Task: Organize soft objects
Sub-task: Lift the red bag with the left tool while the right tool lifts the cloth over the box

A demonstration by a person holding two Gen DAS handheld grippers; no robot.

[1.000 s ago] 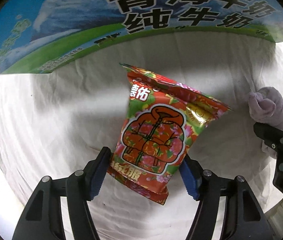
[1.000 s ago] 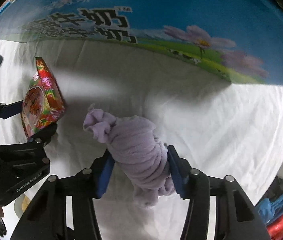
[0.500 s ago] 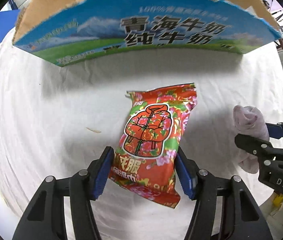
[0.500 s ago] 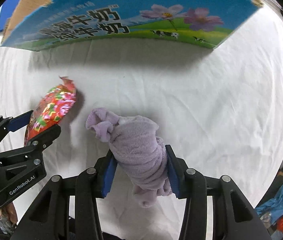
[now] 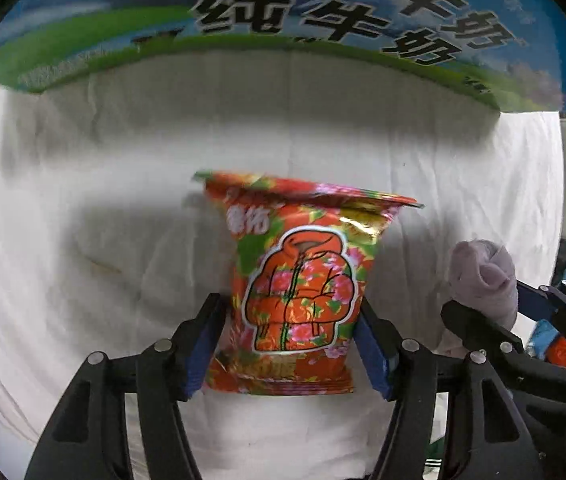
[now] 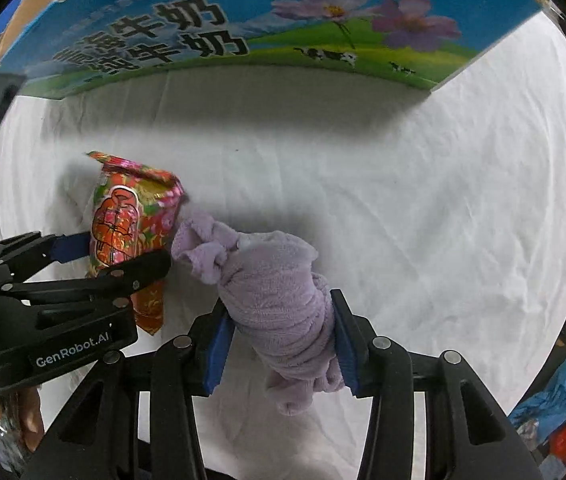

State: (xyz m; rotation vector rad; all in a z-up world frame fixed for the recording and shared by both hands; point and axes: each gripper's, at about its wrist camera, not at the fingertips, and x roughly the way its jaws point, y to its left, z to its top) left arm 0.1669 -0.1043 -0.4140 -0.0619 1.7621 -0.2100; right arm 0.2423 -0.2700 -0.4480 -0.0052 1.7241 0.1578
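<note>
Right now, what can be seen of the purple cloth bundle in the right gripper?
The purple cloth bundle looks like soft fleecy fabric rolled into a wrinkled tube, with a knotted, twisted end pointing toward the milk carton box. The right gripper is shut on its lower half, blue pads pressing both sides; a loose tail hangs below. It is held above the white sheet. Its knotted end lies close beside the red snack packet; contact is unclear.

Red floral packet point(image 5: 297, 288); lilac towel point(image 6: 283, 292); blue-green carton point(image 6: 243, 20); white cloth point(image 6: 423, 200).

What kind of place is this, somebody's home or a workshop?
Probably a makeshift indoor work table, not clearly a home: a white cloth covers the surface, a printed milk carton box stands behind, and colourful clutter lies beside it.
</note>
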